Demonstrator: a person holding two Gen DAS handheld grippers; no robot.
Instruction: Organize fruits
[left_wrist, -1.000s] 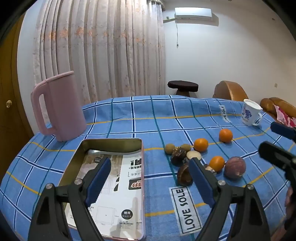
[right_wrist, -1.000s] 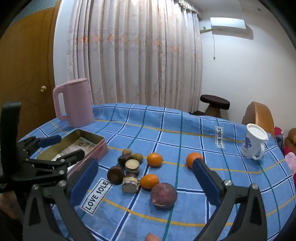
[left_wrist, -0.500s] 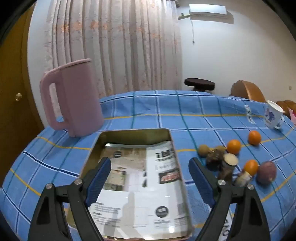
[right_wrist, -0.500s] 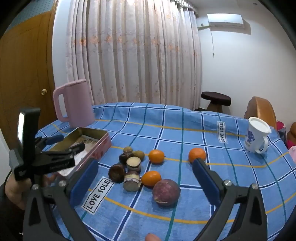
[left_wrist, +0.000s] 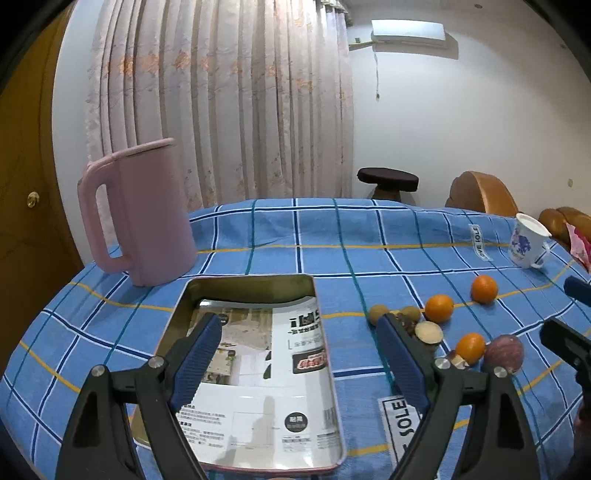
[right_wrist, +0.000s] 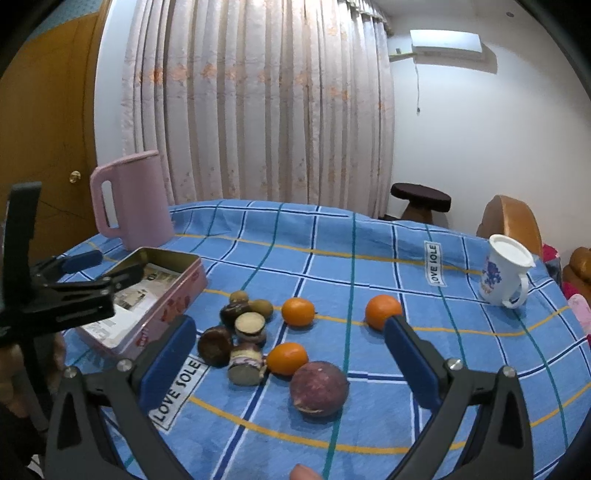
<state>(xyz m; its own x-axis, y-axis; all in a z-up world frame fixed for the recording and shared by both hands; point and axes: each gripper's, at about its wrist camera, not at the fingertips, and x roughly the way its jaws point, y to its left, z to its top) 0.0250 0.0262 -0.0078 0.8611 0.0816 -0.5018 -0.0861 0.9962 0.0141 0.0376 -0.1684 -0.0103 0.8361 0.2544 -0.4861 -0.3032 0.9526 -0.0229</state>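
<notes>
A cluster of fruit lies on the blue checked cloth: three oranges (right_wrist: 297, 312), a purple passion fruit (right_wrist: 319, 383), and several dark mangosteens and small brown fruits (right_wrist: 249, 325). A metal tin (left_wrist: 258, 291) lined with printed paper stands left of them. My left gripper (left_wrist: 299, 332) is open and empty, above the tin's right edge; the fruit (left_wrist: 439, 308) lies to its right. My right gripper (right_wrist: 289, 334) is open and empty, hovering just before the fruit cluster. The tin (right_wrist: 177, 291) and the left gripper (right_wrist: 92, 284) show at left in the right wrist view.
A pink jug (left_wrist: 140, 214) stands behind the tin at the table's far left. A white mug (right_wrist: 504, 275) stands at the far right. A stool (right_wrist: 421, 199) and a wooden chair (right_wrist: 511, 219) are beyond the table.
My left gripper swung left from the fruit to over the tin, then drifted slightly back right. My right gripper moved a little closer to the fruit. Nothing was picked up.
</notes>
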